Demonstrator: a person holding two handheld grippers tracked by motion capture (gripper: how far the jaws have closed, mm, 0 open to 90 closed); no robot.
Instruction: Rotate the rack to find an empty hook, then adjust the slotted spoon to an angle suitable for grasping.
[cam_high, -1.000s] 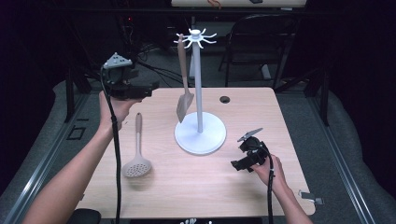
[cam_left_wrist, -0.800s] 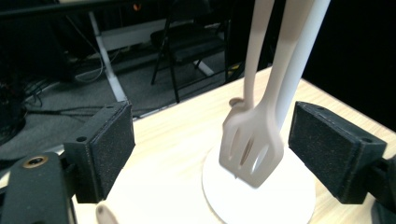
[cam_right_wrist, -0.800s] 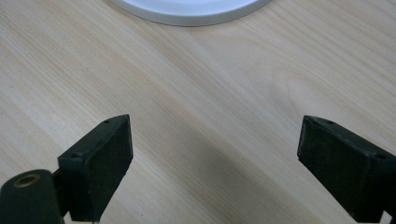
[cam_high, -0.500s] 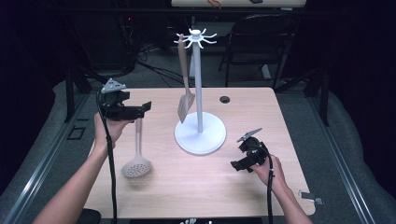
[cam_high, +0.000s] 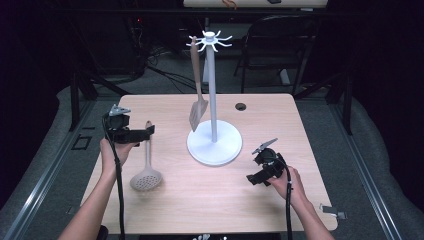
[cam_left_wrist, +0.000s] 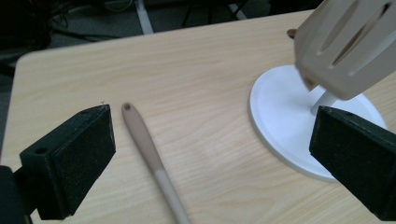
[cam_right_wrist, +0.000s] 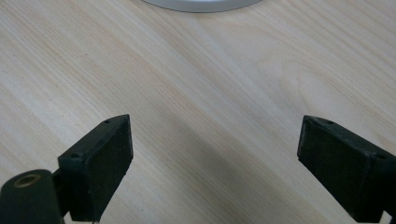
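Lying flat on the pale wood-grain worktop: a beige plastic skimmer spoon with a long slim handle and a round perforated bowl, at the left side, just beside the white round-based utensil stand.

Long axis running away from the person: bowl toward the near edge, handle tip toward the far edge, tilted slightly to the right in the high view.

Poised above the far end of that handle: left hand-held gripper, jaws spread wide and just opened further, the handle below the gap, pads not touching it.

Seen from the left gripper view: handle tip with a small hanging hole, a darker tan upper part passing into a lighter stretch lower down, running diagonally between the black pads; bowl cut off below the frame. Close at upper right there, the slotted beige turner hanging from the stand over its white base.

Seen from the high view: the whole skimmer, bowl and perforations included.

Resting low at the right of the worktop: right hand-held gripper, jaws apart, bare wood between them in the right gripper view.
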